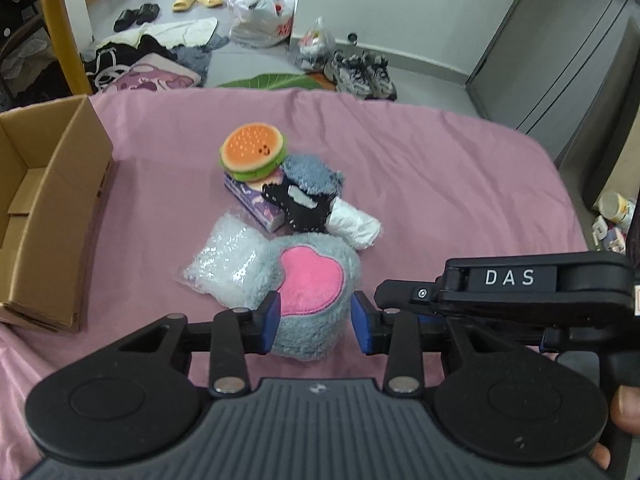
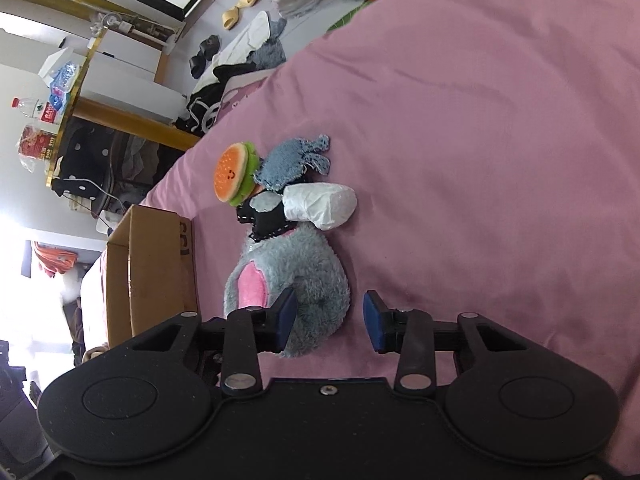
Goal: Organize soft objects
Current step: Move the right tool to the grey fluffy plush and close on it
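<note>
**Grey plush between left tongs**

Plush toy [image 1: 316,304] mid-bed [image 1: 440,184], left tongs [image 1: 316,316] spread apart around it, not clamped. Right tongs [image 2: 330,322] also apart, beside it. Burger toy [image 1: 253,153] behind; cardboard box [image 1: 52,208] at left edge.

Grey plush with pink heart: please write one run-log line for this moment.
left gripper: open, straddling grey plush | right gripper: open beside it | cardboard box: empty
</note>
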